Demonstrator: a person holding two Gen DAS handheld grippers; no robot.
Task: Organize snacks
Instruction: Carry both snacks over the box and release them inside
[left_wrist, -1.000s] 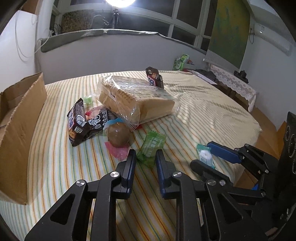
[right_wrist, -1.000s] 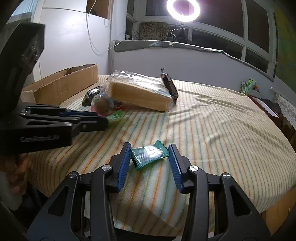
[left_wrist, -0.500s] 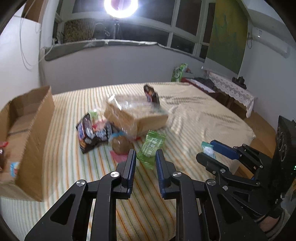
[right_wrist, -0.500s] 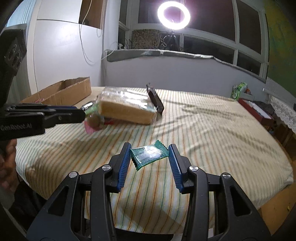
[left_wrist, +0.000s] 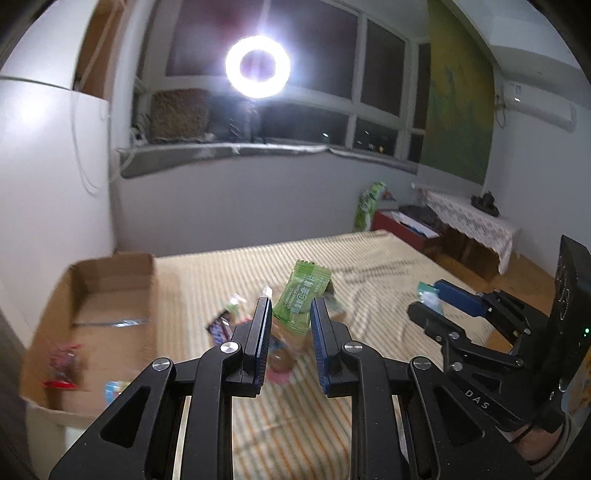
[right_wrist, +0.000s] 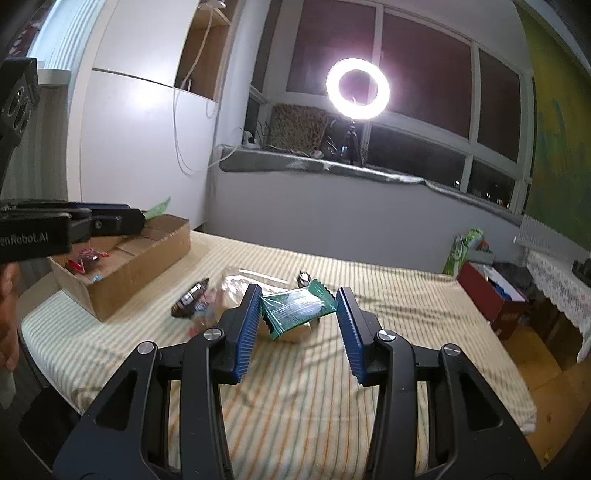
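My left gripper (left_wrist: 289, 308) is shut on a light green candy packet (left_wrist: 303, 295) and holds it up in the air above the striped table (left_wrist: 303, 435). My right gripper (right_wrist: 298, 304) is shut on a dark green wafer packet (right_wrist: 297, 307), also lifted clear of the table; it shows at the right of the left wrist view, right gripper (left_wrist: 424, 301). An open cardboard box (left_wrist: 107, 325) stands at the table's left, with a red wrapped snack (left_wrist: 61, 365) and other small sweets inside. Below the grippers lies the blurred snack pile (right_wrist: 207, 299) with a bread bag and dark bars.
A bright ring light (left_wrist: 258, 66) stands on the windowsill beyond the table. A side table with a lace cloth (left_wrist: 469, 218) and a red box (right_wrist: 491, 291) sit to the right. The left gripper's body (right_wrist: 55, 229) reaches in over the cardboard box (right_wrist: 140, 258).
Both grippers have risen from the table, each carrying its packet. The views tilted up, so the box's inside and the snack pile now sit lower and farther.
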